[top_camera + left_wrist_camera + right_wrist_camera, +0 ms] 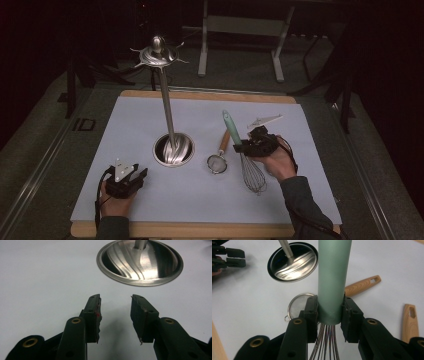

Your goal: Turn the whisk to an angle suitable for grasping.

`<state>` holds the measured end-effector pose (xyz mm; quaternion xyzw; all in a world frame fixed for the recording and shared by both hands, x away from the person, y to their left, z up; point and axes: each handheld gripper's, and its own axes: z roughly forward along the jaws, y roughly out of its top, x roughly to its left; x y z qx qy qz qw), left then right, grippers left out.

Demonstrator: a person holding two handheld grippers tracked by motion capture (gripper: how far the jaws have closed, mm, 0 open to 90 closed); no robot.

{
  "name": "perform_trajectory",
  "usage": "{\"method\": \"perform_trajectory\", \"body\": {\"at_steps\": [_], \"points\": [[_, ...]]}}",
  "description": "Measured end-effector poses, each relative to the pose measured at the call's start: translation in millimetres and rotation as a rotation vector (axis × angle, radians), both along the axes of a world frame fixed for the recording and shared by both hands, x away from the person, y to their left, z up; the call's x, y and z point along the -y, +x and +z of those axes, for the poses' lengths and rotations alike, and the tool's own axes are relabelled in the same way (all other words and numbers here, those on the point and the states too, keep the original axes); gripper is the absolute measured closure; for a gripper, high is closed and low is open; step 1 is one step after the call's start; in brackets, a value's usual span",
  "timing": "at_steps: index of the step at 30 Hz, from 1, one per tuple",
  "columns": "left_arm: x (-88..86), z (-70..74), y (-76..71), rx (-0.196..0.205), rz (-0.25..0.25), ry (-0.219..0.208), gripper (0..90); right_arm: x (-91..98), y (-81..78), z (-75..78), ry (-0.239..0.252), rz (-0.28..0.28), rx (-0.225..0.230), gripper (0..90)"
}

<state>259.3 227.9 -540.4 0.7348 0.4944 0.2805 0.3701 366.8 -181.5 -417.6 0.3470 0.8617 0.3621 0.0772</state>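
Observation:
A whisk with a pale green handle (231,127) (333,277) and wire loops (253,176) is at the right of the white mat. My right gripper (243,148) (329,308) is shut on the lower end of that handle, just above the wires. A small mesh strainer (217,163) (298,305) with a wooden handle (362,285) lies just left of the whisk. My left gripper (140,175) (115,300) rests near the front left of the mat, open with nothing between its fingers, and points at the round steel base (140,262).
A steel utensil stand has its round base (173,149) (293,262) at mid-mat, and a tall pole rises to a ring of hooks (157,54). A second wooden handle (410,320) lies on the mat to the right. The mat (140,115) covers a wooden board.

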Motion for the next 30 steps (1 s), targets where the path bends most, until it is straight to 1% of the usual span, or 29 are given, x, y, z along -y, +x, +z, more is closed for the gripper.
{"method": "perform_trajectory", "body": {"at_steps": [6,17,23,26,30], "points": [[-0.1,0.1,0.3,-0.004,0.004,-0.001,60.5,-3.6,-1.9,4.3,0.016,0.012,0.022,69.1],[-0.1,-0.1,0.8,-0.008,0.004,-0.006,60.3,-7.7,-2.6,18.5,0.042,0.046,0.095,69.1],[0.1,0.0,1.0,-0.012,0.001,-0.002,60.3,-12.5,-4.0,24.6,0.049,0.118,0.153,69.1],[0.2,-0.1,1.2,-0.013,0.0,-0.001,60.3,-14.9,-4.0,28.5,0.054,0.166,0.184,69.1],[0.3,-0.1,1.2,-0.013,0.0,0.0,60.4,-16.7,-0.6,32.3,0.047,0.206,0.21,69.2]]}}
